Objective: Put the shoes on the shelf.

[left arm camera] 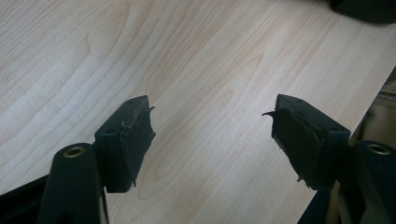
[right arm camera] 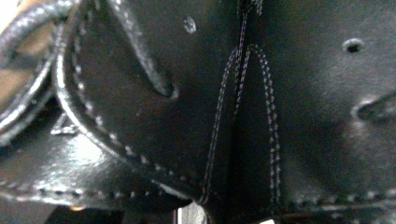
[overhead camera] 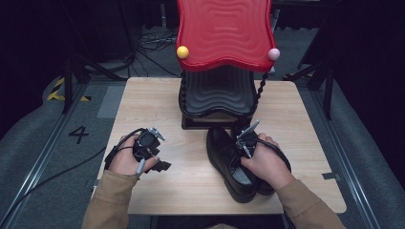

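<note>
Black leather shoe (right arm camera: 196, 116) crowds my right gripper (overhead camera: 246, 138), grip unreadable; left gripper (left arm camera: 212, 135) idles spread over table (left arm camera: 196, 56); I'd guess next: confirm hold, lift toward rack (overhead camera: 217, 95).

The table (overhead camera: 157, 186) is pale wood with a smooth, matt grain under the left gripper (left arm camera: 212, 135), whose black pads (left arm camera: 135, 135) look matt and frayed at the edges; at the right gripper (overhead camera: 246, 138) the shoes (overhead camera: 224, 157) are glossy black leather — pale stitching, punched eyelets; beyond both, a red rack (overhead camera: 224, 33) of shiny rippled plastic.
</note>
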{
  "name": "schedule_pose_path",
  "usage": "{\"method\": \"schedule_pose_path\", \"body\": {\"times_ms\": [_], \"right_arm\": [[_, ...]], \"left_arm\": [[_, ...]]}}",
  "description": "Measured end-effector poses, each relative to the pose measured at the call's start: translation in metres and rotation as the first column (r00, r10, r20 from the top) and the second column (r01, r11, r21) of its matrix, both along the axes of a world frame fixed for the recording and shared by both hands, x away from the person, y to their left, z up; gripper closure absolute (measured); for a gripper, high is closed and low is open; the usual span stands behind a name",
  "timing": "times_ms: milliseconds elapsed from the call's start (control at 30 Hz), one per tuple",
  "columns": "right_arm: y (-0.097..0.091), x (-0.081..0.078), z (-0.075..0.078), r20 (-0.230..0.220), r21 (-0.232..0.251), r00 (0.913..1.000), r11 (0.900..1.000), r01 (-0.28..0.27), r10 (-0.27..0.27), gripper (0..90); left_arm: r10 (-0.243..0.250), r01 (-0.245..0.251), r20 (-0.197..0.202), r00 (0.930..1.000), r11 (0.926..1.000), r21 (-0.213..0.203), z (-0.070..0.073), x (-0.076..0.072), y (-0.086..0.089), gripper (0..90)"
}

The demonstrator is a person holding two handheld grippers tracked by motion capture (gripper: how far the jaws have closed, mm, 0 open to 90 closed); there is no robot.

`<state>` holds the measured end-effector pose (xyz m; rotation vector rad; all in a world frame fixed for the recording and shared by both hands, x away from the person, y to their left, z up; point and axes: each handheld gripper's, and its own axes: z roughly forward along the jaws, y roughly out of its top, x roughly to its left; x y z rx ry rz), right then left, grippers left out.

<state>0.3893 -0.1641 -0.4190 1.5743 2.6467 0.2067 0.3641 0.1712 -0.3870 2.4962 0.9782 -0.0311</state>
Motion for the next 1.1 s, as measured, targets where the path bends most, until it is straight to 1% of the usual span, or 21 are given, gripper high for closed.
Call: {"method": "schedule_pose_path", "body": {"times_ms": [67, 133, 200, 233, 367, 433, 667, 867, 933, 1033, 1067, 1100], "right_arm": [[-0.002, 0.001, 0.000, -0.003, 0.010, 1.0000, 0.9999, 0.002, -0.002, 73.6], [-0.003, 0.003, 0.001, -0.016, 0.014, 0.9997, 0.9997, 0.020, -0.020, 75.8], [-0.002, 0.003, 0.002, -0.020, 0.011, 0.9994, 0.9995, 0.030, -0.029, 76.2], [-0.002, 0.004, 0.002, -0.028, 0.009, 0.9987, 0.9990, 0.043, -0.043, 77.5], [-0.003, 0.006, 0.005, -0.044, 0.009, 0.9973, 0.9982, 0.059, -0.059, 79.2], [-0.004, 0.007, 0.006, -0.048, 0.012, 0.9972, 0.9983, 0.058, -0.057, 79.9], [-0.008, 0.008, 0.012, -0.054, 0.042, 0.9965, 0.9969, 0.067, -0.064, 81.2], [-0.009, 0.007, 0.023, -0.065, 0.054, 0.9968, 0.9972, 0.051, -0.048, 81.4], [-0.008, 0.005, 0.031, -0.076, 0.061, 0.9964, 0.9972, 0.044, -0.039, 81.3], [-0.009, 0.004, 0.040, -0.084, 0.071, 0.9961, 0.9969, 0.033, -0.027, 81.3], [-0.009, 0.004, 0.040, -0.084, 0.071, 0.9961, 0.9969, 0.033, -0.027, 81.3], [-0.010, 0.003, 0.048, -0.088, 0.076, 0.9959, 0.9967, 0.028, -0.021, 81.4]], "left_arm": [[0.004, -0.004, -0.005, 1.0000, 1.0000, 0.000, 0.000, 0.001, 0.000, 29.3], [0.004, -0.004, -0.007, 1.0000, 1.0000, 0.000, 0.000, 0.001, 0.000, 29.3], [0.006, -0.006, -0.001, 1.0000, 1.0000, -0.008, 0.000, 0.001, 0.002, 29.3], [0.007, -0.007, 0.001, 1.0000, 0.9999, -0.008, 0.001, 0.001, 0.003, 29.4], [0.014, -0.014, 0.012, 0.9998, 0.9998, -0.013, 0.003, 0.001, 0.006, 29.4], [0.021, -0.021, 0.012, 0.9997, 0.9997, -0.015, 0.004, -0.001, 0.008, 29.4], [0.040, -0.039, 0.020, 0.9990, 0.9989, -0.024, 0.006, -0.004, 0.015, 29.5], [0.049, -0.049, 0.021, 0.9986, 0.9984, -0.028, 0.005, -0.005, 0.019, 29.5], [0.055, -0.054, 0.020, 0.9983, 0.9981, -0.030, 0.006, -0.005, 0.020, 29.5], [0.058, -0.057, 0.022, 0.9981, 0.9979, -0.031, 0.007, -0.006, 0.021, 29.5], [0.058, -0.057, 0.022, 0.9981, 0.9979, -0.031, 0.007, -0.006, 0.021, 29.5], [0.059, -0.059, 0.023, 0.9980, 0.9977, -0.033, 0.007, -0.007, 0.022, 29.5]]}}
